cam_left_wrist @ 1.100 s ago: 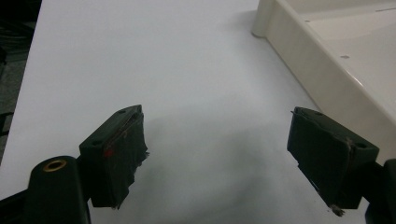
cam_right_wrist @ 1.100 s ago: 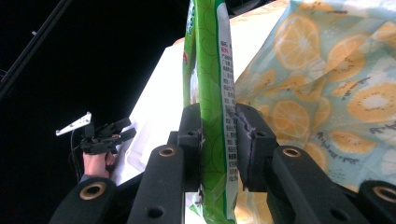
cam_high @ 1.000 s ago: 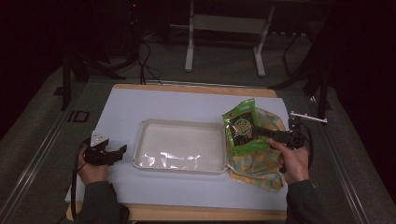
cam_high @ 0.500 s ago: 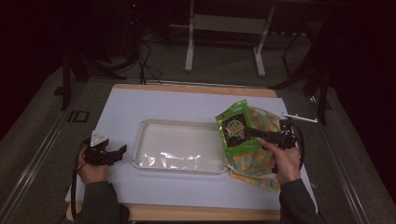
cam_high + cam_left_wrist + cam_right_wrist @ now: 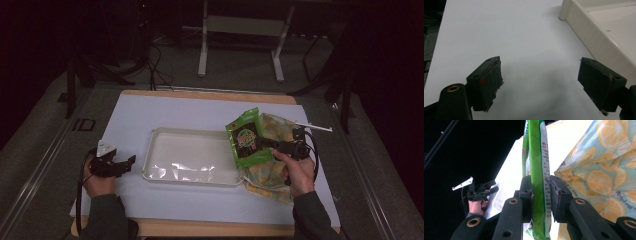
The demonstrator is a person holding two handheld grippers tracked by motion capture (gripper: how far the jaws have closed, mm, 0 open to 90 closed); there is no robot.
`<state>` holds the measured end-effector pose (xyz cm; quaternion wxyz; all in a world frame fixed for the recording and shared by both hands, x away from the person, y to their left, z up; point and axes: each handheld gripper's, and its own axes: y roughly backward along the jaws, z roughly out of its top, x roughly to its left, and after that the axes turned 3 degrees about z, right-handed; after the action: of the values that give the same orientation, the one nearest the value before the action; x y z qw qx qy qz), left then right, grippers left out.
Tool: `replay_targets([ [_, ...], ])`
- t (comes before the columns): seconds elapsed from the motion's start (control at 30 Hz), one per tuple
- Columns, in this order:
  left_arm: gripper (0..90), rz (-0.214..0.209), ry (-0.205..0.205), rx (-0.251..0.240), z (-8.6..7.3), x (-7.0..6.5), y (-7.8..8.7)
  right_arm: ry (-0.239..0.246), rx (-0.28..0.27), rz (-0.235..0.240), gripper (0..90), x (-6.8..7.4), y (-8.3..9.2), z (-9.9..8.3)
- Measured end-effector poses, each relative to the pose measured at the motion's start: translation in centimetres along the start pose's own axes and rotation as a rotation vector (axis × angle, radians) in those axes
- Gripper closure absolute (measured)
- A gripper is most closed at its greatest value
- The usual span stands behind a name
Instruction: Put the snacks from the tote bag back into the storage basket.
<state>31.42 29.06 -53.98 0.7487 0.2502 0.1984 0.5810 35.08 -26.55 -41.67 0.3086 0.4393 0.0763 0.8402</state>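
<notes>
Green snack packet (image 5: 247, 142) clamped edge-on in the right gripper (image 5: 272, 145), hanging just over the tray's (image 5: 187, 135) right end, with what looks like a lemon-print bag (image 5: 275, 172) beyond. Left gripper (image 5: 131, 161) rests wide apart, holding nothing, left of the tray.

Hidden and cut off

The green printed snack packet (image 5: 537, 170) runs off the right gripper view's top and bottom edges; the lemon-patterned cloth bag (image 5: 272, 172) lies partly behind it; its print stays illegible.
</notes>
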Motion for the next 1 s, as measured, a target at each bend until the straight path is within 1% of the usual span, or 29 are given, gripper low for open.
replay_targets([
  [0.27,19.7,0.001,-0.001,0.001,0.0,0.0,0.0,-0.002,0.004,0.001,73.4,0.1,-0.8,-0.2],
  [0.77,19.7,-0.002,0.0,0.001,0.0,0.0,0.0,-0.013,0.009,-0.003,73.4,-0.1,-1.7,-0.8],
  [1.0,19.7,-0.003,0.001,0.001,0.0,0.0,0.0,-0.008,0.015,-0.001,73.4,0.1,-2.2,-1.0],
])
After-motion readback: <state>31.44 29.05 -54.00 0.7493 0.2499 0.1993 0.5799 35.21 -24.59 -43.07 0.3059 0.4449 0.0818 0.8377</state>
